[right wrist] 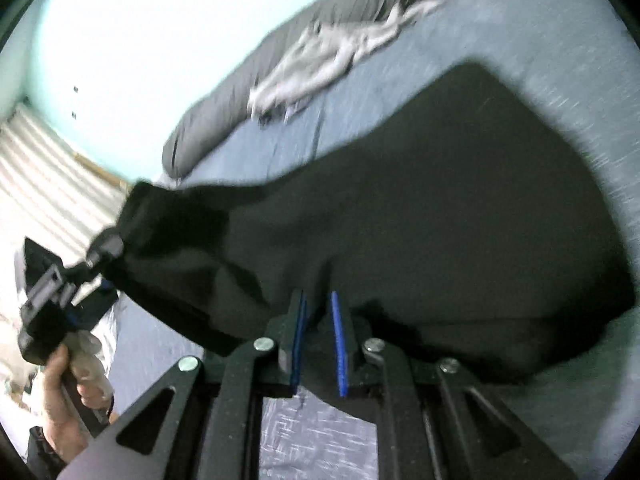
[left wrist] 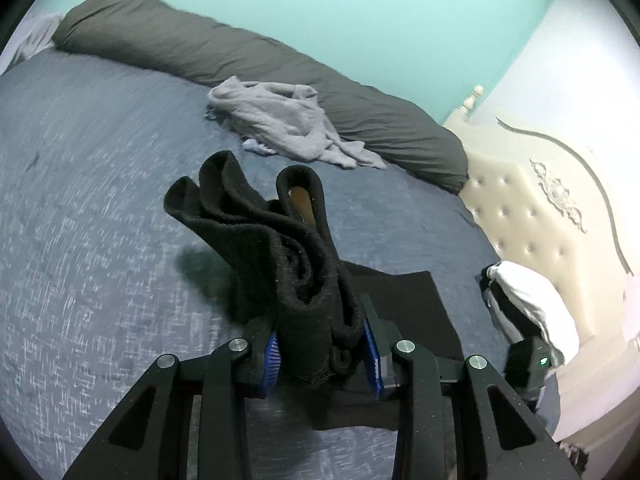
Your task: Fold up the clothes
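The black garment [right wrist: 440, 200] is the big story here, spread dark and wide across the blue-grey bedspread [left wrist: 80, 200] and filling most of the right wrist view. One end lies flat on the bed; the other is gathered into thick rolled folds that rise up out of the left gripper [left wrist: 320, 344], clear of the bedspread, with a shadow underneath. Over to the far side now: a long dark grey bolster [left wrist: 240, 56] runs along the edge of the bed below the turquoise wall [left wrist: 320, 0], and a crumpled light grey garment [left wrist: 280, 120] rests against it, well apart from the black one. At the right of the left wrist view there's a cream padded headboard [left wrist: 532, 216].

Down to the tools. The left gripper is clamped onto the bunched black cloth, blue pads [left wrist: 272, 356] pressing in from both sides. The right gripper [right wrist: 318, 344] has its blue pads nearly together with a thin fold of the black garment pinched between them. At the lower left of the right wrist view, blurred, a hand [right wrist: 60, 392] grips the handle of the left gripper.
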